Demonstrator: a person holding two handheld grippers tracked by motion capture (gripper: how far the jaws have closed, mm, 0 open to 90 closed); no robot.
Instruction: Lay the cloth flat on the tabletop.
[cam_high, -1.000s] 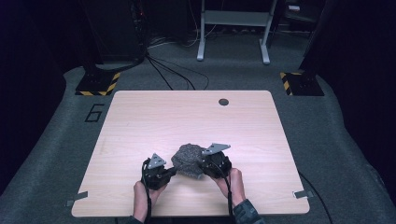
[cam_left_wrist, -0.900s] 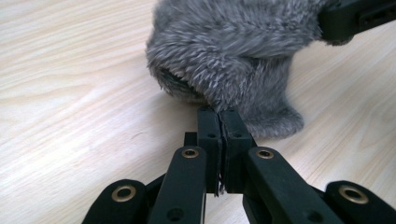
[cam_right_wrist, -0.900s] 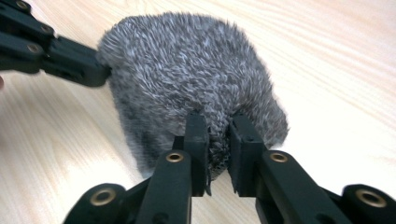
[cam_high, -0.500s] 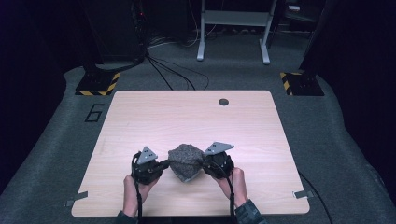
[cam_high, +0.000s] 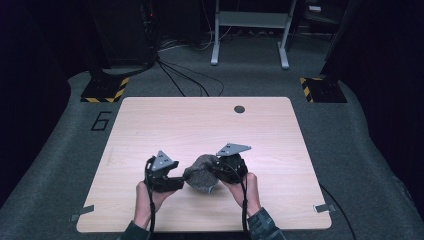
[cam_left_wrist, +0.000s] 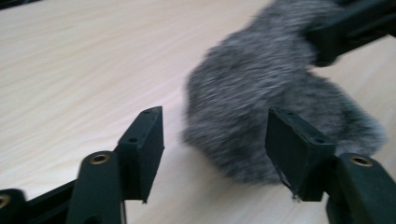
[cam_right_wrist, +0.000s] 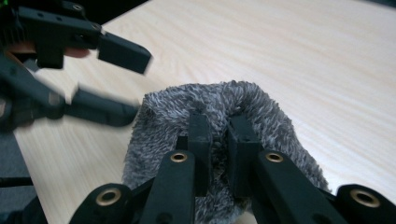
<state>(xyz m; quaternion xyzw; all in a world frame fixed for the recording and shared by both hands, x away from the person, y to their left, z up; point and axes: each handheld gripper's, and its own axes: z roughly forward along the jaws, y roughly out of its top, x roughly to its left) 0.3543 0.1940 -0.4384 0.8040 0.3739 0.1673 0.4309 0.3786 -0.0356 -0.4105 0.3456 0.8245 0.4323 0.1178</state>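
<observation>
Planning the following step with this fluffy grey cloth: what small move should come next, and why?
Probably bring the left gripper forward to pinch the near edge of the fluffy grey cloth. Its jaws have just been opening and stand apart with nothing pressed between them, while the right gripper is clamped on a fold of it above the light wooden table.

Free tabletop (cam_high: 200, 120) across the whole upper half of the frame, interrupted by 1 small dark round disc (cam_high: 239, 109) at upper centre. At lower centre, passage blocked by grey fuzzy bundle (cam_high: 201, 173) between 2 grippers.
</observation>
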